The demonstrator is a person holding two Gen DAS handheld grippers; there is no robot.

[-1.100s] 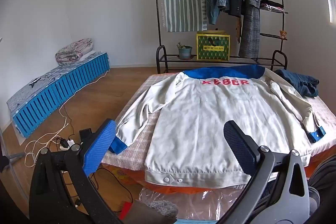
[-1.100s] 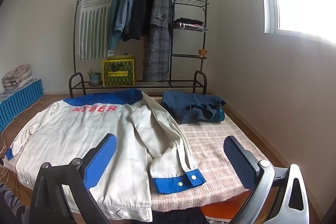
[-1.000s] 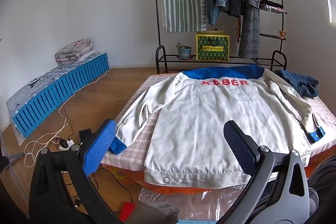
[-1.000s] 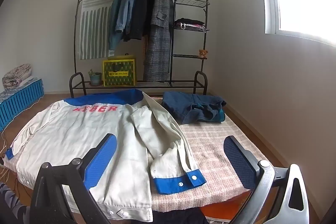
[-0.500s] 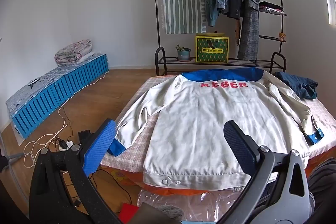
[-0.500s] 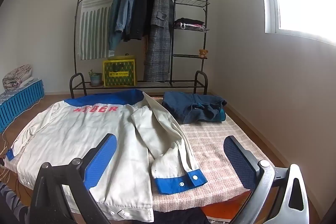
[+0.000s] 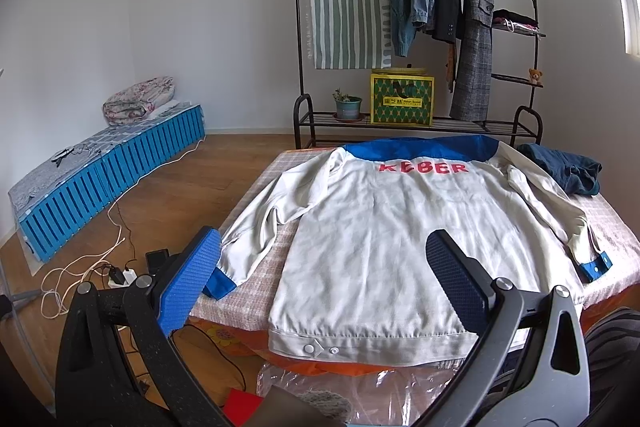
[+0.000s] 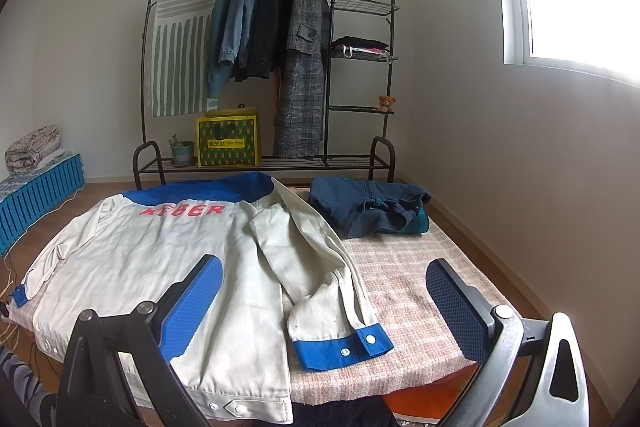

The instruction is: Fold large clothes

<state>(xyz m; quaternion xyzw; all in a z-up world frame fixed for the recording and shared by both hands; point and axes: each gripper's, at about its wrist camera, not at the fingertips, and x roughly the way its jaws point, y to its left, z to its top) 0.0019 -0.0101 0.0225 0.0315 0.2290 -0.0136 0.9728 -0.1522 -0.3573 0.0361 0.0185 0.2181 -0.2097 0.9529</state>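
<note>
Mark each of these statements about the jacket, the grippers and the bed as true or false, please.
1. The white jacket lies spread out, back side up. True.
2. The left gripper clamps a sleeve. False: it is open and holds nothing.
3. A dark blue garment lies on the bed beside the jacket. True.
4. The jacket cuffs are red. False: they are blue.
5. The right gripper is open. True.
</note>
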